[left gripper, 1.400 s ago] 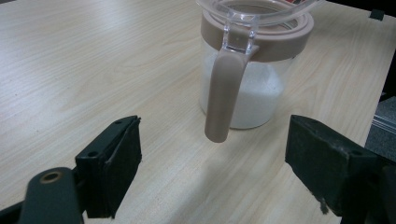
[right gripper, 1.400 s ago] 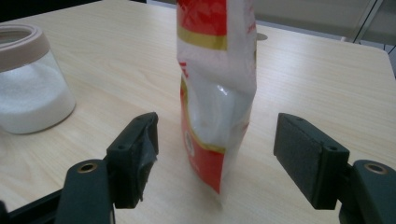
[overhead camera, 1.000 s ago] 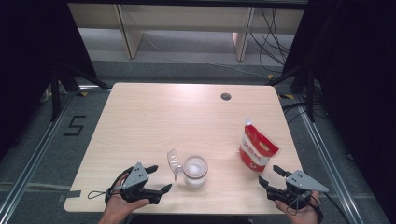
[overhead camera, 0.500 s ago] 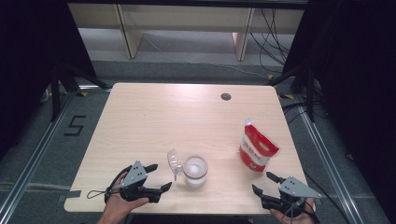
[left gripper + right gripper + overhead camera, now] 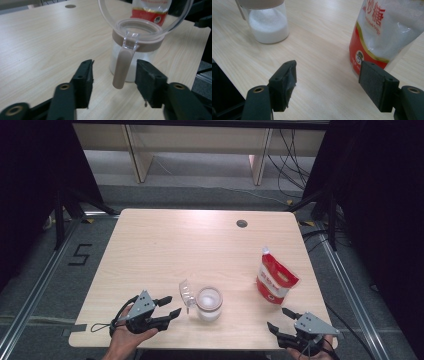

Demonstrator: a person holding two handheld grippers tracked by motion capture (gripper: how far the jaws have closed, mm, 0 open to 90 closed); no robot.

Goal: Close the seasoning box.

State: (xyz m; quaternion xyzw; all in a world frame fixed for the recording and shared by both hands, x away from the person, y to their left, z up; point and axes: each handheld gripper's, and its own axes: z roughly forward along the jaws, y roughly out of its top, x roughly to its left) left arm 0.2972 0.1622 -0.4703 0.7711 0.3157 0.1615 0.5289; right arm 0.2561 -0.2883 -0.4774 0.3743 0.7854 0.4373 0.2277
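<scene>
A clear jar [image 5: 208, 303] of white powder stands near the table's front edge, its hinged lid [image 5: 186, 292] flipped open to the left. My left gripper [image 5: 171, 305] lies just left of it. In the left gripper view the jaws [image 5: 115, 67] have just been closing, with the lid's beige latch tab [image 5: 122, 67] hanging between the pads, untouched. A red and white sugar bag [image 5: 275, 277] stands at the right. My right gripper [image 5: 278, 318] rests open below it; in the right gripper view its gripper [image 5: 328, 63] faces bare table between the jar [image 5: 268, 25] and the bag [image 5: 384, 30].
The pale wooden table [image 5: 175, 245] has a dark cable hole [image 5: 242, 223] at the back right. Black stands and cables flank the table on the floor.
The right gripper has slid slightly back toward the table's near edge. The left gripper stays beside the jar, with its jaws closer together.
</scene>
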